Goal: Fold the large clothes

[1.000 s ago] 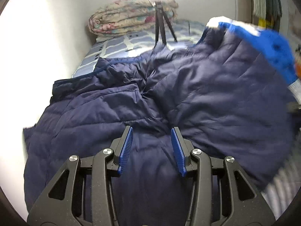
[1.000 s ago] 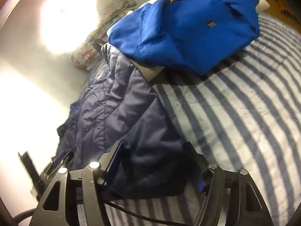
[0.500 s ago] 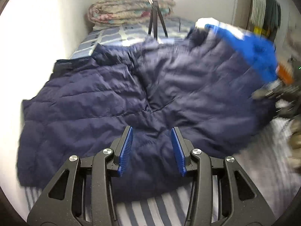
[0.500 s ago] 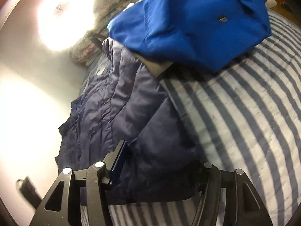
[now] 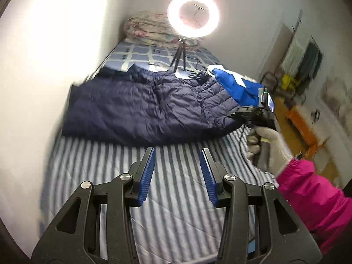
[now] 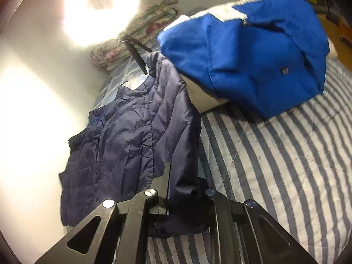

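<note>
striped bedsheet (image 5: 176, 215), blue and white, covers the mattress and carries everything else. navy quilted down jacket (image 5: 143, 107) lies spread across the far half of the bed, its long edge against the white wall (image 5: 33, 88); in the right wrist view the same jacket (image 6: 132, 136) runs from the near corner up toward the tripod. bright blue garment (image 6: 253, 61) with white panels is heaped on the sheet beside the jacket, overlapping the jacket's far right edge. folded floral quilt (image 5: 149, 30) sits at the head of the bed against the wall. ring light (image 5: 193, 15), lit, stands on a small black tripod (image 5: 179, 55) on a checked blue cover just beyond the jacket.

left gripper (image 5: 177, 160): blue-padded jaws partly apart, nothing between them, held above bare sheet, clear of the jacket's near edge.

right gripper (image 6: 187, 189): jaws closing, a fold of the jacket's near corner bunched between them and pinched; the right finger is mostly hidden by cloth. in the left wrist view it (image 5: 236, 115) meets the jacket's right corner, carried by a hand in a grey knit glove (image 5: 268, 147) with a pink sleeve (image 5: 312, 200).
</note>
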A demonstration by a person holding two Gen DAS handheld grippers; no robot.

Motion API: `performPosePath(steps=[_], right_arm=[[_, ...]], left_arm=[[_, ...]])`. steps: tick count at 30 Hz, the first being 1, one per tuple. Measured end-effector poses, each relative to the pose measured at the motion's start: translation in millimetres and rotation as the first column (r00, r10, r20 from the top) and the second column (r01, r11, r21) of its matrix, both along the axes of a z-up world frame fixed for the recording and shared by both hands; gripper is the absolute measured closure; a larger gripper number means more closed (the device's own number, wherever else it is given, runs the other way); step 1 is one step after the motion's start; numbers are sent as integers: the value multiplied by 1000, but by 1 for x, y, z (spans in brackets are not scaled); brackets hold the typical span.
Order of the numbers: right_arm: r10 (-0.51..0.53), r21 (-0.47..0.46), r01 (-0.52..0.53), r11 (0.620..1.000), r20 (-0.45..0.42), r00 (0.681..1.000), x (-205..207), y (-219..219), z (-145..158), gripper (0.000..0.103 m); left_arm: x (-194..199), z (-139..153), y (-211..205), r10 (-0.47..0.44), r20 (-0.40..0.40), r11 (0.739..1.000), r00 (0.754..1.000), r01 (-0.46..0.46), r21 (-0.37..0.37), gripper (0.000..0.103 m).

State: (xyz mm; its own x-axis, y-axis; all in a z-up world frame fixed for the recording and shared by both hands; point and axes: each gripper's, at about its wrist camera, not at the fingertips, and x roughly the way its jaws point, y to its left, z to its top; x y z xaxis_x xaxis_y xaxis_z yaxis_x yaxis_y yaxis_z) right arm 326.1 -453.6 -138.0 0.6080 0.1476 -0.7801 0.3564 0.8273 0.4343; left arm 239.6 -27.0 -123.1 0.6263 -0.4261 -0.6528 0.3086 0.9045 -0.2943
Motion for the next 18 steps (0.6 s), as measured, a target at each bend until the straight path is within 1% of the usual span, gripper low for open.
performPosePath(steps=[2,4,6,9,11,12,14,17,18], right_arm=[[12,-59,-12,998,5,1000,-1,6,7,96],[38,-116,-35,993,20,999,1,18,18,96],[64,-155,-56,986,48,997,4,29,32,97],[113,-215,-89,973,104,988,11,49,57,98],[148,-259,-109,960,135,980,14,62,72,99],[175,-281,-126,951,157,972,17,74,82,99],[213,-296,-151,943,189,959,20,92,96,99],[290,-324,-207,923,235,928,30,132,115,99],[326,-337,-234,912,248,912,35,151,121,99]], left_arm=[[-7,-8,0,-14,-42,999,999,13,-41,60],[-11,-9,3,2,-42,997,999,-5,-73,60],[-13,-12,4,25,-39,997,999,-27,-66,60],[-16,-17,9,22,-53,994,998,-27,-103,60],[-20,-13,12,32,-30,995,999,-35,-97,60],[-24,-10,13,36,-12,995,999,-37,-92,60],[-31,-5,16,36,15,995,999,-35,-97,60],[-36,-3,19,32,23,995,999,-29,-98,60],[-37,-2,20,32,23,994,999,-30,-101,60]])
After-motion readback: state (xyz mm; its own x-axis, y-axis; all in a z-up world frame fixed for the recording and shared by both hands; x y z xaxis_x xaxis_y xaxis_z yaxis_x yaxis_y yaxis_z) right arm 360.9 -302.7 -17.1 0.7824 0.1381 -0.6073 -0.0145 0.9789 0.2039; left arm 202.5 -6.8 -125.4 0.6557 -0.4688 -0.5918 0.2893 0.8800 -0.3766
